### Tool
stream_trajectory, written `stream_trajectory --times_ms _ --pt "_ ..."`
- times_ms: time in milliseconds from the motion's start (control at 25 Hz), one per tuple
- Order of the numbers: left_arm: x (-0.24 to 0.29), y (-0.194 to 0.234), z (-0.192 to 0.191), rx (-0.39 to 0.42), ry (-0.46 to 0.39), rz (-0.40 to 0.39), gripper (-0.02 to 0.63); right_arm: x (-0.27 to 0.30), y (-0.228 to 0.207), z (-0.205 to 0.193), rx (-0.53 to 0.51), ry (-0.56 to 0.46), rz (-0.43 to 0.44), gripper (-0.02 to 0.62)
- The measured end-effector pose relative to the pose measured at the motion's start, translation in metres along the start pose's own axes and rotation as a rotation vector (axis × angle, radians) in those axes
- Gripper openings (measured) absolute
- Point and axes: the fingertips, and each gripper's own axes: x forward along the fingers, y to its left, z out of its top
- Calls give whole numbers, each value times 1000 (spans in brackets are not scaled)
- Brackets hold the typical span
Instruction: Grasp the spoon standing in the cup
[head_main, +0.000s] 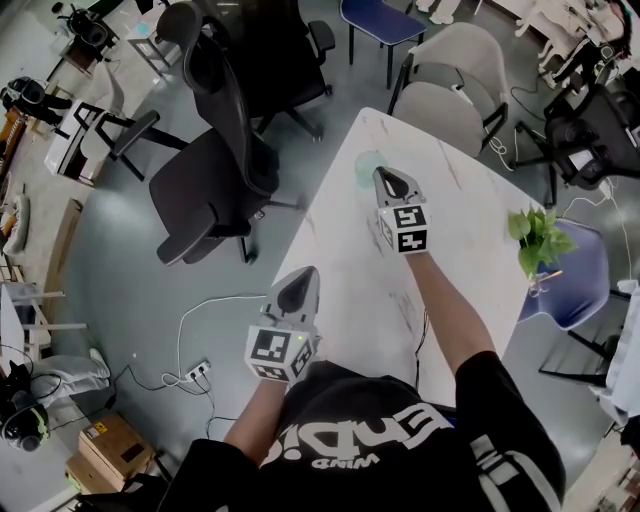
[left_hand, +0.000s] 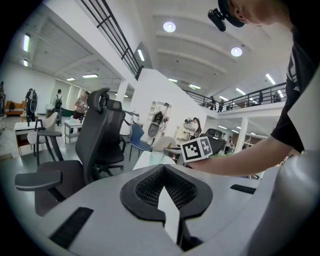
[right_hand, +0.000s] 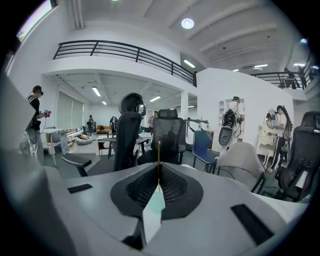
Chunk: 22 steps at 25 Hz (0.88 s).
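On the white table (head_main: 345, 285), a pale green cup (head_main: 365, 167) stands near the far end. My right gripper (head_main: 392, 184) reaches over it from the near side. In the right gripper view the thin gold spoon handle (right_hand: 159, 151) stands upright, and my right gripper (right_hand: 159, 167) is shut on it, pinching it at the fingertips. Below them the cup (right_hand: 156, 202) shows through the gap between the jaws. My left gripper (head_main: 297, 289) hangs at the table's near left edge, away from the cup. My left gripper (left_hand: 163, 169) is shut, with its tips meeting on nothing.
A green potted plant (head_main: 538, 238) stands at the table's right edge. A black office chair (head_main: 215, 170) is left of the table, beige chairs (head_main: 450, 90) are beyond its far end, and a blue chair (head_main: 590, 275) is at the right. Cables lie on the floor.
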Motion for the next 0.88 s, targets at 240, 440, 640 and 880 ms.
stream_trajectory --times_ms 240,440,640,880 --pt "0 -1 0 -2 -5 -4 14 -2 -3 11 -12 -18 -5 15" --pt "-2 -5 2 0 -11 -12 14 -8 -7 26 -24 -46 -10 15" --pt "-6 -9 3 2 -18 -22 14 -19 -8 47 -33 -86 -15 15" --pt "-12 -15 5 10 -26 -43 14 -43 -5 72 -42 -132 -28 14"
